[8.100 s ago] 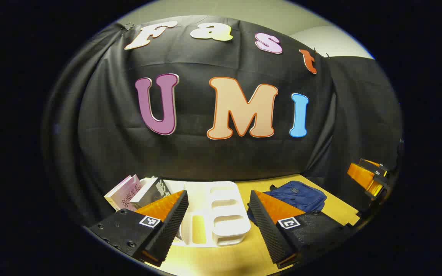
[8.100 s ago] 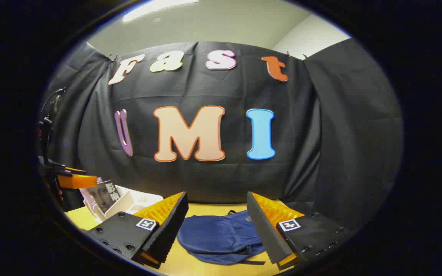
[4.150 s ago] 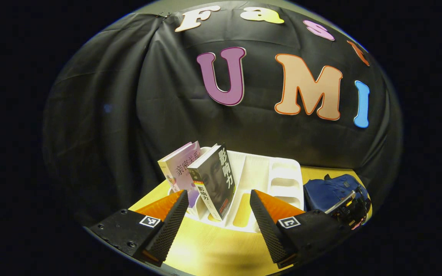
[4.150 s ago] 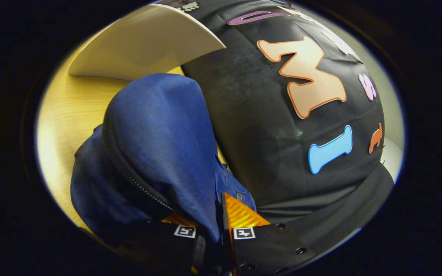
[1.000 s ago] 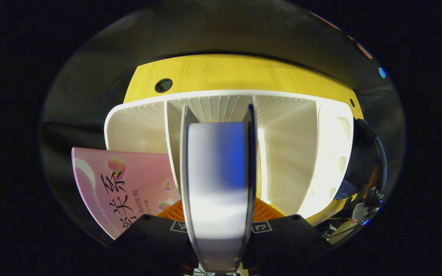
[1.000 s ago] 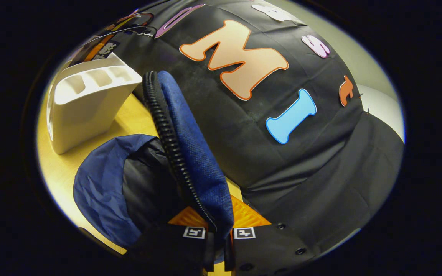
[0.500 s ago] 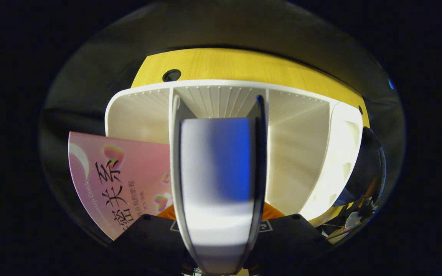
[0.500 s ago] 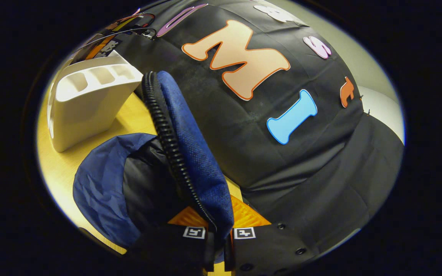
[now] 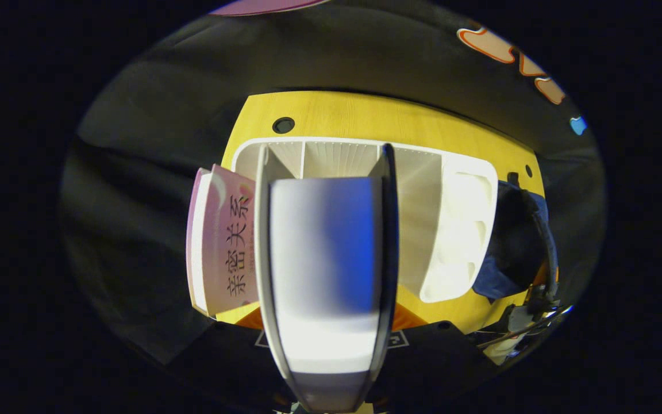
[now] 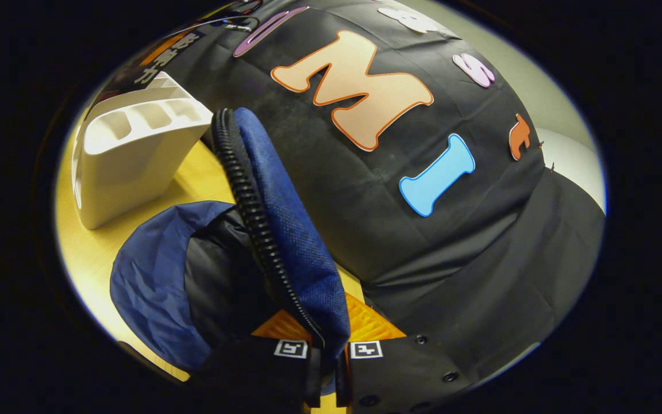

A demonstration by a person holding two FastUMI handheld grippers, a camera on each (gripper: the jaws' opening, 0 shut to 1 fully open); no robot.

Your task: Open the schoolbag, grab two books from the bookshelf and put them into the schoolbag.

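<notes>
My left gripper [image 9: 325,330] is shut on a dark-covered book [image 9: 325,270], seen edge-on with its pale page block facing the camera, held above the white bookshelf [image 9: 457,230]. A pink book [image 9: 230,247] leans in the shelf's left slot. The blue schoolbag [image 9: 512,253] lies to the right of the shelf. In the right gripper view my right gripper [image 10: 328,348] is shut on the schoolbag's zippered flap [image 10: 285,230] and holds it up, so the dark lining [image 10: 222,282] shows. The lifted book [image 10: 161,57] shows at the top left, above the bookshelf [image 10: 130,155].
The shelf and bag stand on a yellow wooden table [image 9: 365,118] with a round cable hole [image 9: 283,125] near its far edge. Black cloth walls close in behind and on the left. Bare table [image 10: 95,247] lies between shelf and bag.
My left gripper has risen with the dark book, lifting it out of the shelf, which now looks smaller and lower. The pink book stays in its slot. The right gripper holds the flap still.
</notes>
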